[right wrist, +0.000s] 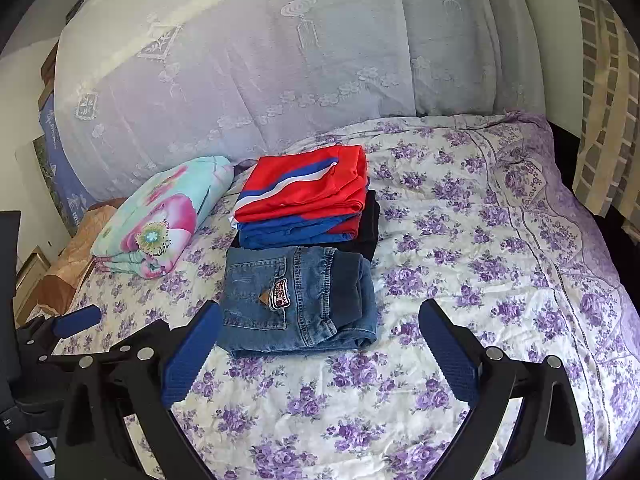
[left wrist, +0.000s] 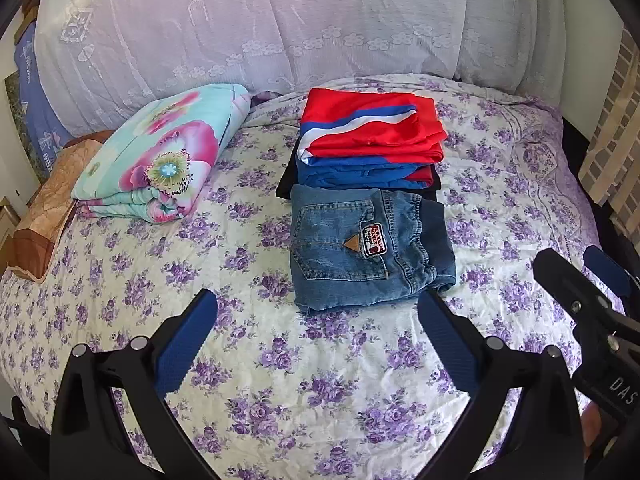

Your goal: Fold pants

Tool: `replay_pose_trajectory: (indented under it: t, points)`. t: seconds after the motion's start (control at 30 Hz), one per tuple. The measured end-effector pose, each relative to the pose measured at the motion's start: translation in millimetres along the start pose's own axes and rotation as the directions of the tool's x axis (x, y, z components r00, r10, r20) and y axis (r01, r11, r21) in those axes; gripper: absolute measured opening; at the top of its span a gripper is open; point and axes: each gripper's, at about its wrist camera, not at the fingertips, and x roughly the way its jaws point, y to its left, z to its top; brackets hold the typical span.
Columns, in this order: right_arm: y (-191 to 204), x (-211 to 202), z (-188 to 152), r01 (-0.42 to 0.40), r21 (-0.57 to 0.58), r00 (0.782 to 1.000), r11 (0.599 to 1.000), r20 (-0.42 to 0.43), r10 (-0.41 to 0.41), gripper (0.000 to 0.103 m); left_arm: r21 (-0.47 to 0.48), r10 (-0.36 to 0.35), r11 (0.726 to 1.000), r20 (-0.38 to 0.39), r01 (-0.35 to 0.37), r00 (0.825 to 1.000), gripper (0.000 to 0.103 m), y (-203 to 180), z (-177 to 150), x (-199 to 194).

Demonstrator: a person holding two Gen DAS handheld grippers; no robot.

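Note:
A pair of blue jeans (left wrist: 368, 248) lies folded into a small square on the floral bedsheet (left wrist: 280, 360), back pocket and patch facing up; it also shows in the right wrist view (right wrist: 296, 304). My left gripper (left wrist: 318, 320) is open and empty, just in front of the jeans, not touching. My right gripper (right wrist: 320, 332) is open and empty, its left finger beside the jeans' near left corner. The right gripper also shows at the right edge of the left wrist view (left wrist: 580, 280).
Behind the jeans a folded stack of red, blue and white clothes (left wrist: 372, 140) sits on a dark garment. A folded floral quilt (left wrist: 160, 152) and a brown pillow (left wrist: 48, 208) lie at the left. A large lace-covered pile (left wrist: 280, 20) fills the back.

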Motion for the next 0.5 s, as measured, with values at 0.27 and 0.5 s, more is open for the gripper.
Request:
replay_pose_trajectory:
  t: [0.27,0.5]
  points:
    - [0.9,0.0,2.2,-0.005,0.003,1.000,1.000,-0.004,0.005,0.099,0.014,-0.010,1.000,0.001,0.010,1.000,0.098,-4.9,-1.5,-1.1]
    - [2.2,-1.8,2.4,-0.004,0.003,1.000,1.000,0.000,0.004,0.099,0.011,-0.008,1.000,0.003,0.008,1.000,0.098,-4.0,-1.1,-1.6]
